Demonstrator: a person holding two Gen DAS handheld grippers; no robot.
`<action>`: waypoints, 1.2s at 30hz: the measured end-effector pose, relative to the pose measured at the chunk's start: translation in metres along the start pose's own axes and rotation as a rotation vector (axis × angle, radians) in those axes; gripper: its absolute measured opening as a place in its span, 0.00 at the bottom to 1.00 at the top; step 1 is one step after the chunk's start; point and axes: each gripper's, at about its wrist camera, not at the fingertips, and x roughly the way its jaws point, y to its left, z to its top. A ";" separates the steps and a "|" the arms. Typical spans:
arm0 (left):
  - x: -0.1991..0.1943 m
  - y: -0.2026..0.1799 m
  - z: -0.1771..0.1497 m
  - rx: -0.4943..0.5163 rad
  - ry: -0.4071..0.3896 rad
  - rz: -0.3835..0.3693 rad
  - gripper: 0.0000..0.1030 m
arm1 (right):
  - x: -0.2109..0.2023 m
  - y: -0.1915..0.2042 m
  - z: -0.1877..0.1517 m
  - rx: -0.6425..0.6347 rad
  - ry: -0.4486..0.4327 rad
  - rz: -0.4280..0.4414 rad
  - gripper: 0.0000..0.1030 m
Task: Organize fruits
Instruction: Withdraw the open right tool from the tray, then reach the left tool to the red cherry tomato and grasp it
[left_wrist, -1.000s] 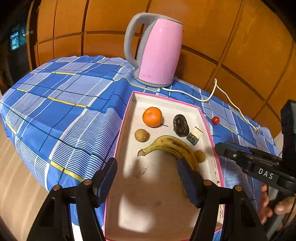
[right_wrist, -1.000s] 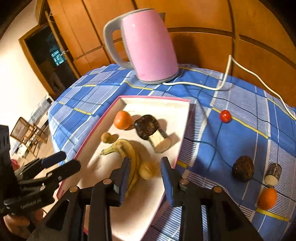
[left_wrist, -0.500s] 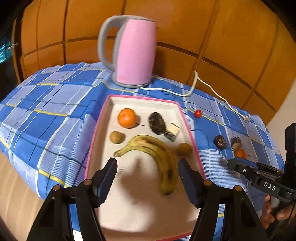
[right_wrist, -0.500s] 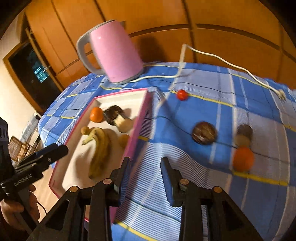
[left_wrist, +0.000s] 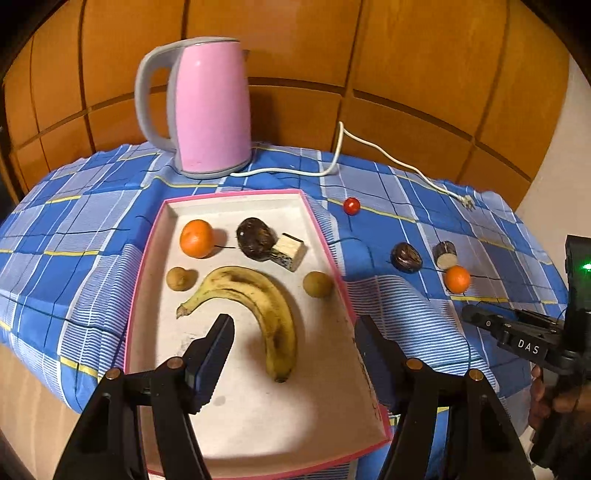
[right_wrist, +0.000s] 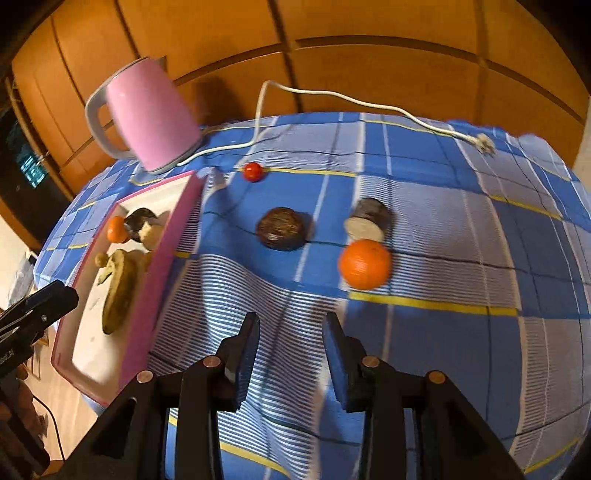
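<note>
Right wrist view showed the right gripper (right_wrist: 290, 349) empty, jaws slightly parted over the cloth (right_wrist: 461, 332), with the loose orange (right_wrist: 365, 263) just beyond, touching the cut piece (right_wrist: 367, 223) and near the dark fruit (right_wrist: 281, 229); a narrow gap could nudge the orange and roll it into them. Farther off lay the tomato (right_wrist: 253, 171), cord (right_wrist: 332, 96) and ketle (right_wrist: 147, 118), none blocking. The left gripper (left_wrist: 293, 350) hung half open, empty, over the tray (left_wrist: 147, 258) holding the banana (left_wrist: 258, 302).
</note>
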 end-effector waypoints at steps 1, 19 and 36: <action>0.001 -0.003 0.001 0.008 0.007 -0.005 0.66 | 0.000 -0.002 -0.001 0.005 0.001 -0.005 0.34; 0.013 -0.038 0.010 0.099 0.044 -0.101 0.66 | -0.001 -0.024 -0.008 0.042 -0.013 -0.057 0.34; 0.058 -0.054 0.082 0.090 0.070 -0.185 0.43 | -0.004 -0.034 -0.014 0.034 -0.011 -0.051 0.34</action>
